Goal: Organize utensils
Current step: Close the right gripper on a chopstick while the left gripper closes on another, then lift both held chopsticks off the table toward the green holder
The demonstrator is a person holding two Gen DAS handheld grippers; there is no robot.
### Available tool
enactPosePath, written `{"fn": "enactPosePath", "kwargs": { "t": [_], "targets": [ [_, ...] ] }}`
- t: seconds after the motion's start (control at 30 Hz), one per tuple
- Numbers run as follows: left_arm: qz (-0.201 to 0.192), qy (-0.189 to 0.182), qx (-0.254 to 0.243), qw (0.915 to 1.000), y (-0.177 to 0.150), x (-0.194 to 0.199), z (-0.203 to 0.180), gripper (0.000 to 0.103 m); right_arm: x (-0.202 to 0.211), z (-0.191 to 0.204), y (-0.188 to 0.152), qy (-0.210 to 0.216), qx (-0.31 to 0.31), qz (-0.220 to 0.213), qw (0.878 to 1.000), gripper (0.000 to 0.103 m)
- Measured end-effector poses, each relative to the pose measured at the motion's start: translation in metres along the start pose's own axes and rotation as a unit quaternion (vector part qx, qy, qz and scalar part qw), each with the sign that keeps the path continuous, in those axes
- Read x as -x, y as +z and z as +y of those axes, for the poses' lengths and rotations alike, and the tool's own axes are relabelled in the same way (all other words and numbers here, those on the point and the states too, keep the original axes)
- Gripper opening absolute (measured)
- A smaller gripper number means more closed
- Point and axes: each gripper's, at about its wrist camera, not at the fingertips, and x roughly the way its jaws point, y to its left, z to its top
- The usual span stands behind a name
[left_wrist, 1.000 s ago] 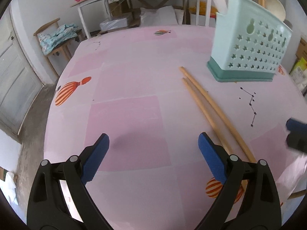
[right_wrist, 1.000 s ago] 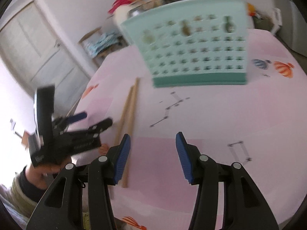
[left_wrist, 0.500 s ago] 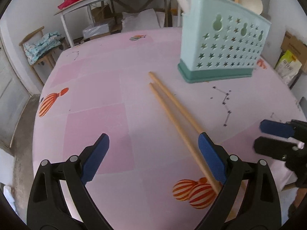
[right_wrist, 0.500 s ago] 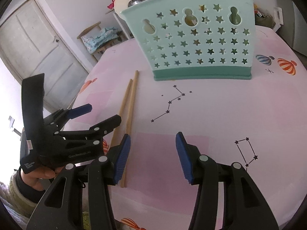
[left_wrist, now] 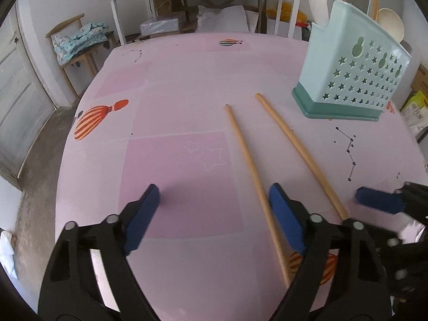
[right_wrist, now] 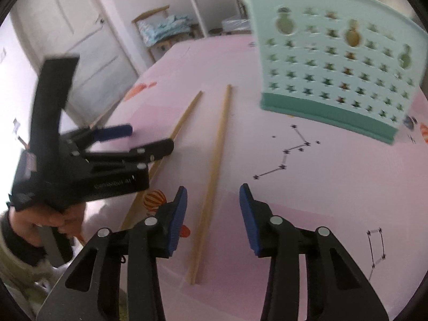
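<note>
Two wooden chopsticks are lying apart on the pink surface, near the mint utensil holder; earlier they were lying close together. The right tool is being narrowed around the nearer stick, not yet gripping it. The left tool is being closed too, empty. A pickup is likely being prepared. A chair and door are visible beyond.

- We see soft, even daylight and strong fisheye bending at the dark edges.
- Our right wrist view is motion-blurred; glare whitens its left edge.
</note>
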Motion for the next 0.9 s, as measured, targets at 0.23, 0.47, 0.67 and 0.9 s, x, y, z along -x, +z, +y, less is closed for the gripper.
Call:
{"fn": "enactPosePath", "kwargs": {
  "t": [0.23,0.47,0.67,0.9],
  "targets": [
    [-0.002,-0.014,-0.012,0.9998,-0.001,0.003,-0.007,0.043,-0.006,0.013,0.002,-0.048,0.04,0.001,0.998,0.007],
    [-0.006,-0.003,-0.032,0.9995,-0.004,0.005,-0.014,0.008,0.001,0.005,-0.005,-0.046,0.02,0.0,0.999,0.007],
    [-0.001,-0.014,-0.038,0.9992,-0.01,0.012,-0.018,0.005,0.021,-0.009,-0.027,-0.045,-0.004,0.006,0.999,0.007],
    [0.024,-0.041,-0.042,0.998,-0.025,0.027,-0.028,0.005,0.051,-0.025,-0.057,-0.05,-0.042,0.025,0.998,0.007]
  ]
}}
